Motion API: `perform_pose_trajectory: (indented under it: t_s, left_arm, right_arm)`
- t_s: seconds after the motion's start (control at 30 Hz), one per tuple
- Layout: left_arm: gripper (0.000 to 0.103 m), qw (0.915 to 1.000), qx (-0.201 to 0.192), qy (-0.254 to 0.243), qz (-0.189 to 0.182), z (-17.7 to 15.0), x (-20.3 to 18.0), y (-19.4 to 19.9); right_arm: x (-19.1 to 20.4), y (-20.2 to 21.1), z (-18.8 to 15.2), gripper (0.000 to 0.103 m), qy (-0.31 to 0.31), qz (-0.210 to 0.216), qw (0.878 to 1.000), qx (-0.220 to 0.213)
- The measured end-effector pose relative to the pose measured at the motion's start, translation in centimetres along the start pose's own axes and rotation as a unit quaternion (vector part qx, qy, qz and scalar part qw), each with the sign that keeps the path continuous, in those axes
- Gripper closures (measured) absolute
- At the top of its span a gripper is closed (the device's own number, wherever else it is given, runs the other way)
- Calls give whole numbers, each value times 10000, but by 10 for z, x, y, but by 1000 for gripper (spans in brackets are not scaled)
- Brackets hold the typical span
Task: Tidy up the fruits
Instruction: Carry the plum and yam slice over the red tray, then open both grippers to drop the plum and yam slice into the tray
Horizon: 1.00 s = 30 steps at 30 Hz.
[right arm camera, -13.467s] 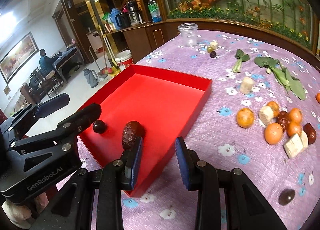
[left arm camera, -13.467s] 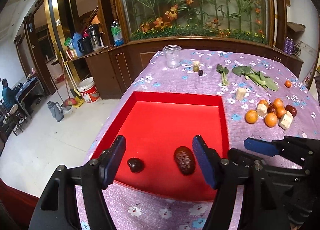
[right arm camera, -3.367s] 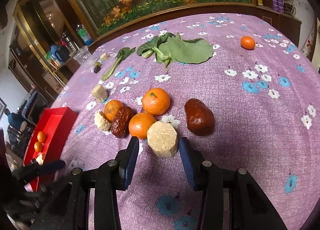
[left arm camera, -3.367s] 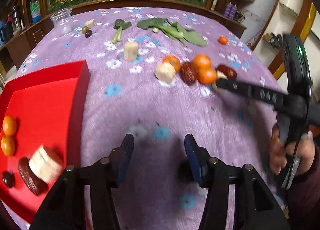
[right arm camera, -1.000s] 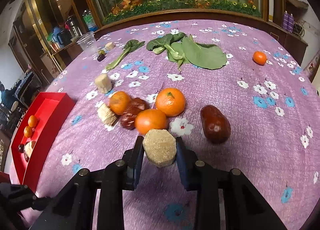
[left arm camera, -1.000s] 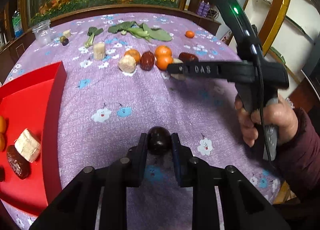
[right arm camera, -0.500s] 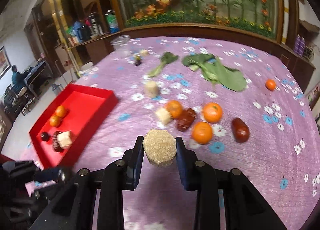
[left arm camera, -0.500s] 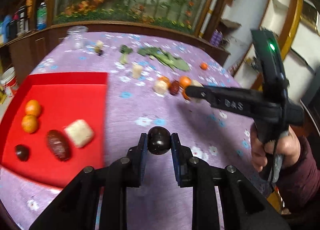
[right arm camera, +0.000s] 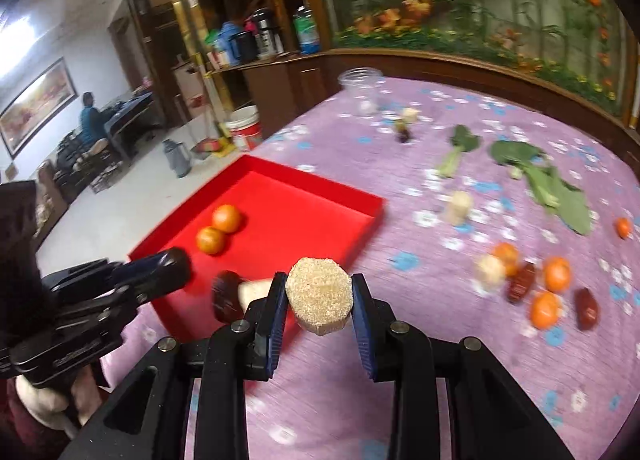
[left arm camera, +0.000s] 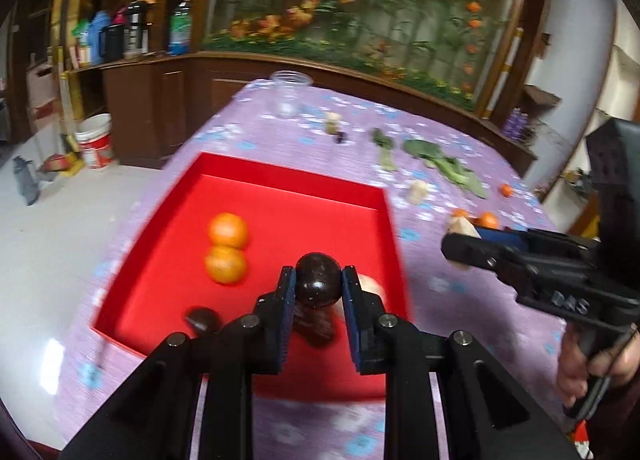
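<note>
My left gripper [left arm camera: 318, 280] is shut on a dark round fruit [left arm camera: 318, 285] and hangs over the near right part of the red tray [left arm camera: 280, 176]. In the tray lie two oranges [left arm camera: 227, 230], a small dark fruit [left arm camera: 203, 319] and a red date [left arm camera: 314, 328], half hidden behind my fingers. My right gripper [right arm camera: 319, 292] is shut on a beige sugarcane chunk [right arm camera: 319, 296], above the purple cloth just off the tray's [right arm camera: 360, 204] near right corner. The left gripper [right arm camera: 160, 266] shows at the left of the right wrist view.
More oranges [right arm camera: 557, 273], red dates [right arm camera: 586, 308] and beige chunks [right arm camera: 458, 207] lie on the flowered cloth to the right. Green leaves [right arm camera: 556, 188] and a clear cup [right arm camera: 360, 94] stand farther back. A hand [left arm camera: 588, 360] holds the right gripper. The table edge drops off left of the tray.
Both grippers have swung left toward the red tray, each still carrying its piece. The tray now sits under the left gripper and closer in the right wrist view.
</note>
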<state>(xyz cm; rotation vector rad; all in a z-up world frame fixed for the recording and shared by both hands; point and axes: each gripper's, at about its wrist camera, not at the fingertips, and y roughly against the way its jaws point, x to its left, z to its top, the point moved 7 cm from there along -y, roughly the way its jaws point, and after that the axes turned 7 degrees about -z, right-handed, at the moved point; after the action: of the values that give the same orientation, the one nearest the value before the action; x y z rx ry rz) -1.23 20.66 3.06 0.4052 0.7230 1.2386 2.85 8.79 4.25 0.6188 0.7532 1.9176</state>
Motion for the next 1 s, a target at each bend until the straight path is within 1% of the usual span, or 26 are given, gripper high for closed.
perform_pose_trajectory:
  t_s: [0.1,0.23,0.43,0.47,0.6,0.8,1.0]
  left_arm:
    - [81,9998,63,41,171,6,15,-8]
    - [81,9994,182,71,279,9,25,-22]
    - [81,9984,436,111,350,11,31,-49]
    - [81,9981,468,128,385,11,33,-52]
    - [81,9976,557,258,328,9,39,-58]
    - [81,9966,574,341,476,9,42,-61]
    - [77,9955,535,407,662,10,43,-55]
  right_arm:
    - [15,-21,8,69,76,106,9998,118]
    - [26,-48,13,69,46,237,9991,346]
    - [36,-75,13,69,183,193,9983,520]
    - [36,-78,13,69,191,154,9983,528]
    - [32,-88,13,69,172,146,9980,585]
    - [30,-98,11,69,206,113,9978,624]
    - [30,-100,11,68,268,47,9979,584]
